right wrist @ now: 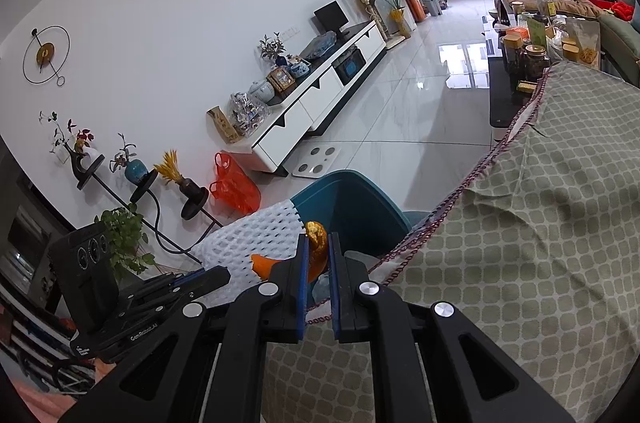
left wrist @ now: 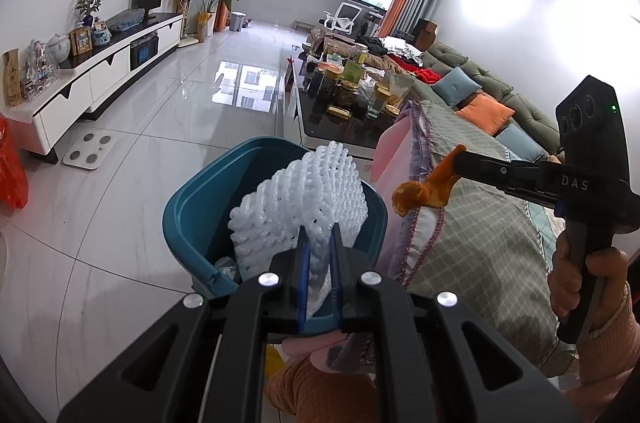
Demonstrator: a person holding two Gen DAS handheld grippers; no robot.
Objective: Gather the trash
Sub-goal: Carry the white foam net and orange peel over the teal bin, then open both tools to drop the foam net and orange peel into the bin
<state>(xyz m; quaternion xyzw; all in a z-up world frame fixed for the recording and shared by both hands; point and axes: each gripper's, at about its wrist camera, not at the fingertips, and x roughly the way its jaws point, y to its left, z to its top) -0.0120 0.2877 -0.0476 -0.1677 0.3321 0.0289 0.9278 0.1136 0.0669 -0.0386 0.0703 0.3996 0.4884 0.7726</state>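
Left wrist view, from left to right: a white bathroom scale point(left wrist: 90, 151) lies on the pale tiled floor point(left wrist: 168, 111), then a teal trash bin point(left wrist: 188, 211) stands just beside the table edge. The left gripper point(left wrist: 319, 235) has its blue-lined fingers pinched tight on a white foam fruit net point(left wrist: 304, 199); the net's long axis runs up and away from the fingers, its free end pointing toward the far rim of the bin, and the whole piece hangs over the bin's opening. Further right, the right gripper point(left wrist: 460, 159) reaches in from the right edge, closed on a piece of orange peel point(left wrist: 420, 193) that dangles down and to the left from its tips, over the edge of the checked green tablecloth point(left wrist: 480, 243).

Right wrist view, from left to right: the left gripper point(right wrist: 222, 275) shows with the foam net point(right wrist: 252, 239) stretching rightward and up from it toward the bin point(right wrist: 360, 207). At centre the right gripper point(right wrist: 318, 247) clamps the peel point(right wrist: 318, 243), whose curled end sticks up past the fingertips while another lobe juts left. The tablecloth point(right wrist: 520, 263) fills the right side.
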